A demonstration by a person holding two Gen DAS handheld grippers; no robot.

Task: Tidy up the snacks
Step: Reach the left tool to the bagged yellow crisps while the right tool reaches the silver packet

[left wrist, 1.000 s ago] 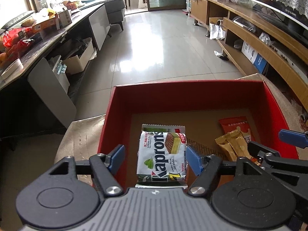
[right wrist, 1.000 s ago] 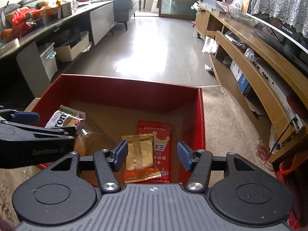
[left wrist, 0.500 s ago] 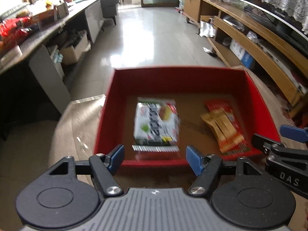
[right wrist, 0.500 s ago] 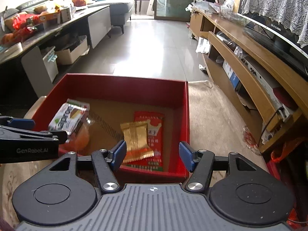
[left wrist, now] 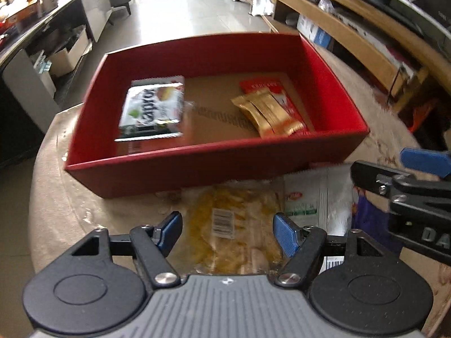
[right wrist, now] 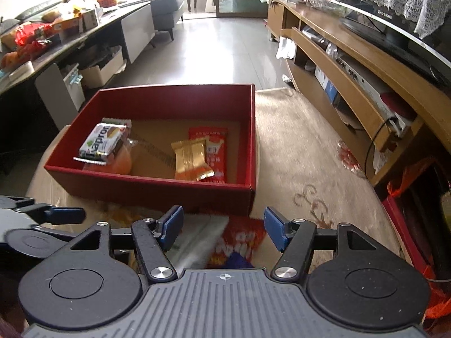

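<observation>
Left wrist view puts my left gripper (left wrist: 227, 232) above a clear crinkly packet of yellow snacks (left wrist: 234, 231) with a white barcode label; its blue pads stand apart on either side of the packet without pressing it, having just widened a little, so that claw is released. Beside the packet, toward the right, lies a white sachet (left wrist: 313, 197) with green print too small for me to read. Both lie on a beige patterned cloth (right wrist: 304, 152) that covers the table, just in front of the near wall of the red cardboard box (left wrist: 214, 166), a rectangular tray with a bare brown floor. At the box's left end a glossy white and green wafer pack (right wrist: 103, 142) reading "Kapron" rests tilted on something orange; toward the right end a gold foil pouch (right wrist: 191, 159) overlaps a flat red packet (right wrist: 217, 152) with white characters. My right gripper (right wrist: 222, 231) has also just been opening and is released, with nothing between its pads, hanging over a red and purple bag (right wrist: 239, 245) by the box's near right corner. Around me I see pale glossy floor tiles, a long wooden cabinet along the right wall and a dark cluttered counter on the left.
</observation>
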